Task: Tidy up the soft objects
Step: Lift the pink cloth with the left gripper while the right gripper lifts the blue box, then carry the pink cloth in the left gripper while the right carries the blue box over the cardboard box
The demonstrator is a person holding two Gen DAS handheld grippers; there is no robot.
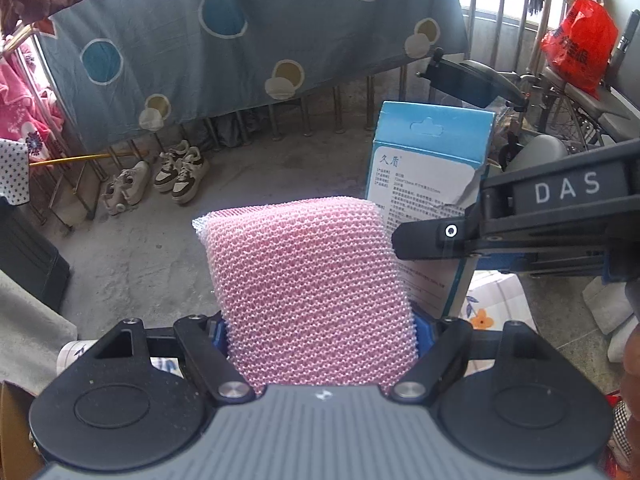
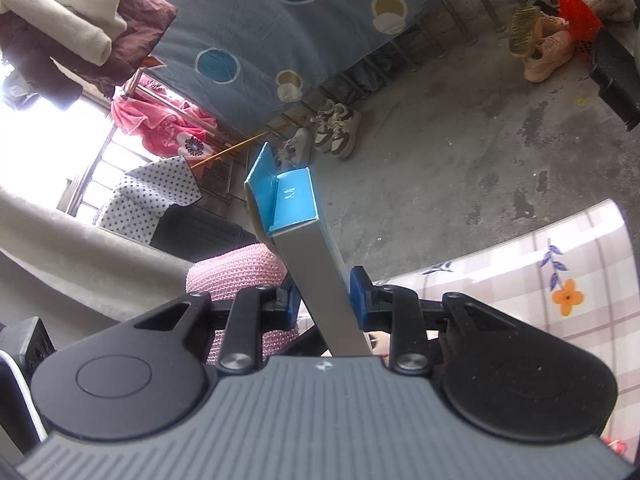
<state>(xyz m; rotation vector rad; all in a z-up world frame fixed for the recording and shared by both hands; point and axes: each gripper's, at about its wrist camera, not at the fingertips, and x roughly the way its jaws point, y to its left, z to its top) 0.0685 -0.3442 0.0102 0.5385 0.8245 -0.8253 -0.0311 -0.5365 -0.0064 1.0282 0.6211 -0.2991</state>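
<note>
Left wrist view is backed by a blue-grey sheet [image 1: 240, 40] printed with circles, hung over a metal railing, with the bare concrete floor [image 1: 132, 256] spread beneath it. On that floor, under the sheet's hem, stand pairs of sneakers [image 1: 176, 176]. To the right sit a red plastic bag [image 1: 580, 44] and a wheeled frame that is partly hidden.

Nearer the camera, the pink mesh sponge [image 1: 312, 292] fills the middle of the view, standing up between the left gripper [image 1: 320, 332] fingers, whose blue pads press on its two sides and hold it clear of the floor. Just behind it and to the right is the blue and white box [image 1: 428, 184], upright, its printed label torn at one corner. The right gripper [image 1: 424, 236] reaches in from the right edge and crosses in front of the box.

In the right wrist view the right gripper [image 2: 326, 304] has its fingers closed on the box [image 2: 316, 264], gripping the narrow grey side, the open blue flap at the far end. The sponge [image 2: 236, 272] shows just left of the box, and a floral-print surface [image 2: 552, 272] lies to the right below.
</note>
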